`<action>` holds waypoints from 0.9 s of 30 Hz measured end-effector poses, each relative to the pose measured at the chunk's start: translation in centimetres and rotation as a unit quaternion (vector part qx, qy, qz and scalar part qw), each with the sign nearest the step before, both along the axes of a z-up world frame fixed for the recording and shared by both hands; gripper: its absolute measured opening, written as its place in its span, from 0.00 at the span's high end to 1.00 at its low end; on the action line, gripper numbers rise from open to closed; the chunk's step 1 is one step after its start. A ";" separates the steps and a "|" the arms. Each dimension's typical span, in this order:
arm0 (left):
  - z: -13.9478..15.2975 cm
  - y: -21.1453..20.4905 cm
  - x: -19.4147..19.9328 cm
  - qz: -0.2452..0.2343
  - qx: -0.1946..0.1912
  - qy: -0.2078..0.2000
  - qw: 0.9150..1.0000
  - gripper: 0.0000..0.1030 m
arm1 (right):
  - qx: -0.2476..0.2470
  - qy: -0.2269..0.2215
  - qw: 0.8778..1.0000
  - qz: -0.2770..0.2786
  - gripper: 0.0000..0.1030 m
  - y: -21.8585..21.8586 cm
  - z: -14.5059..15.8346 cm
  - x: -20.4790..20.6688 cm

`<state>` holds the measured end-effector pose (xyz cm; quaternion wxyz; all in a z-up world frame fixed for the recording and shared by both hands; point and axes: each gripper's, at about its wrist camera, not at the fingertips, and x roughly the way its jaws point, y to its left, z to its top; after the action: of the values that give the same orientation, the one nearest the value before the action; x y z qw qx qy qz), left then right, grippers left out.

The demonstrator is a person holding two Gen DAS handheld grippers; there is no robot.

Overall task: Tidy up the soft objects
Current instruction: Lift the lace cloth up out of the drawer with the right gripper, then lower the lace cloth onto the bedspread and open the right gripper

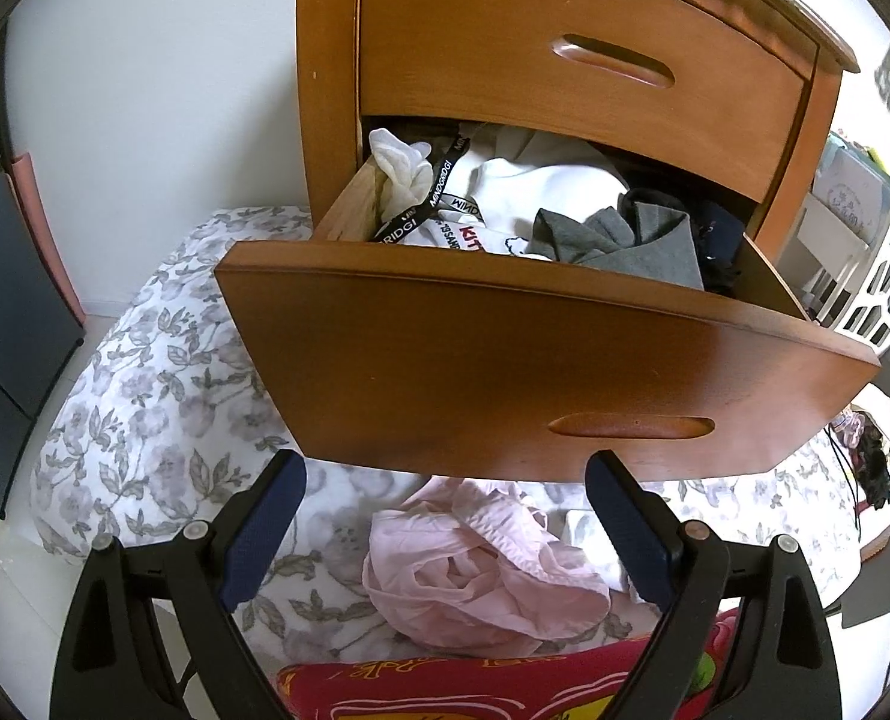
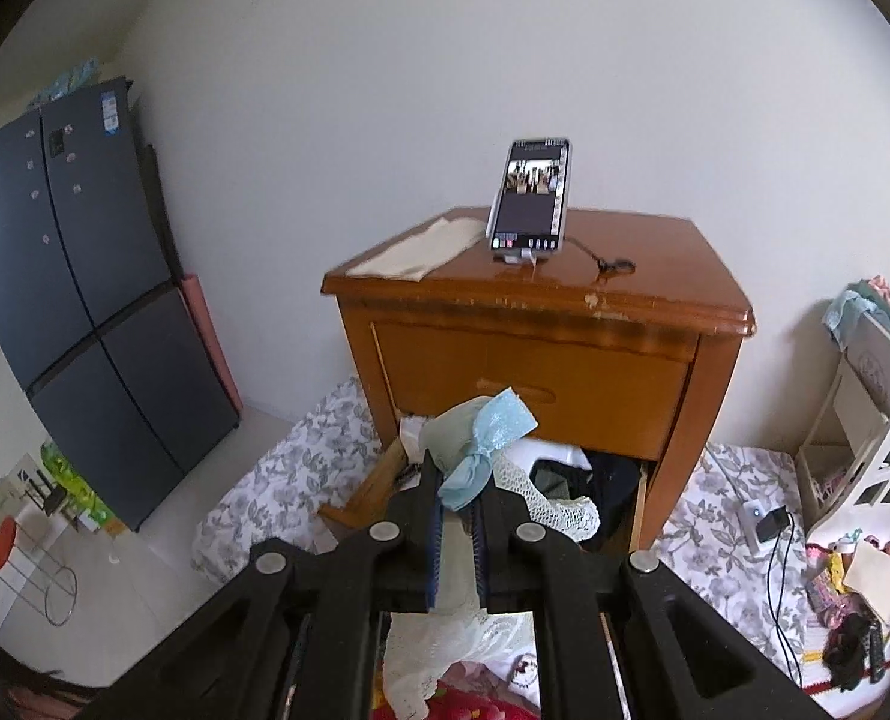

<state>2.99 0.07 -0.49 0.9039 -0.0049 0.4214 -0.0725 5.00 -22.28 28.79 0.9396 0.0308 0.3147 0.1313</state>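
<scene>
Right gripper [image 2: 455, 495] clamped on a blue lace garment [image 2: 493, 432] near the drawer [image 1: 541, 348]. Left gripper [image 1: 445, 480] gapes wide, empty, over pink cloth [image 1: 481, 570].

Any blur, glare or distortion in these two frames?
Left wrist: sharp, heavy fisheye bowing the open drawer; white wall near overexposed. Right wrist: nightstand front edge slightly smeared, glare on its top by the phone; dark vignette at the corners of both views.

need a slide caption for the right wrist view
Right gripper clamps a pale blue lace garment before the wooden nightstand, its lower drawer open.
</scene>
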 end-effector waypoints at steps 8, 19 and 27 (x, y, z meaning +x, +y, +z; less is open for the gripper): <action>0.0 0.0 0.0 0.000 0.000 0.000 1.000 0.08 | -0.018 0.063 0.998 0.007 0.91 0.3 -5.3 1.2; 0.0 0.0 0.0 0.000 0.000 0.000 1.000 0.08 | -0.043 0.162 0.986 0.020 0.90 2.0 -14.2 3.9; -0.1 0.1 0.0 0.000 -0.001 0.002 1.000 0.08 | -0.066 0.223 0.972 0.026 0.89 3.8 -20.8 5.9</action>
<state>3.03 0.15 -0.59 0.9033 -0.0060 0.4227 -0.0732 10.90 -18.43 7.98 0.8418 -0.0107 0.5253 0.1241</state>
